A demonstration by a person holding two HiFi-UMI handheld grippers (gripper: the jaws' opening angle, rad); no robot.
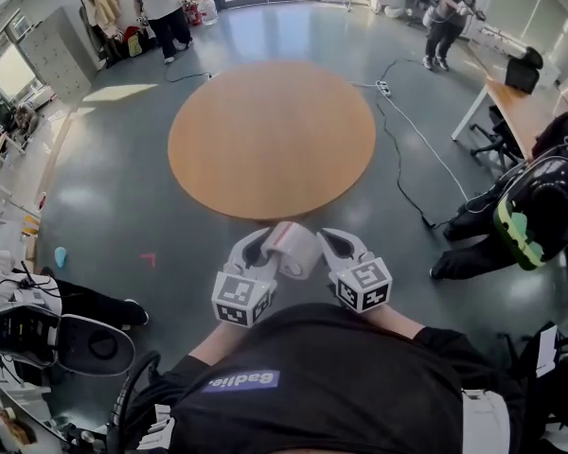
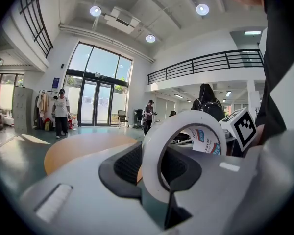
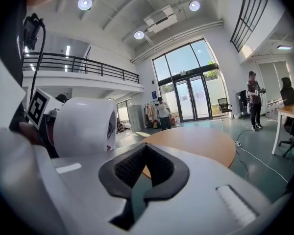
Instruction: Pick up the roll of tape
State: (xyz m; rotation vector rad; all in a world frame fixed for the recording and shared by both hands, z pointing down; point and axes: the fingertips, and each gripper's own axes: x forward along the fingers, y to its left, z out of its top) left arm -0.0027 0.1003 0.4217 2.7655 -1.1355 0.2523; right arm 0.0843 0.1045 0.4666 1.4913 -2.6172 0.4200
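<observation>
Roll of tape is already off any surface in the head view. It hangs in the air right in front of my chest, over the floor, a bit short of the near edge of the round wooden table, which has nothing on it. My left gripper carries it, and my right gripper sits just beside the roll on its other side, probably as a backstop.

The left gripper view explains why the grip works. The white ring stands on edge and its wall runs between the pads. One jaw goes through the core and the other presses from outside, so the left gripper pinches the wall instead of trying to span the whole roll. The printed label inside the core shows, with the right gripper's marker cube behind it.

In the right gripper view, the right gripper has its jaws pressed together on nothing. The roll floats off to its left, apart from the pads. I'd call the pickup basically done.
</observation>
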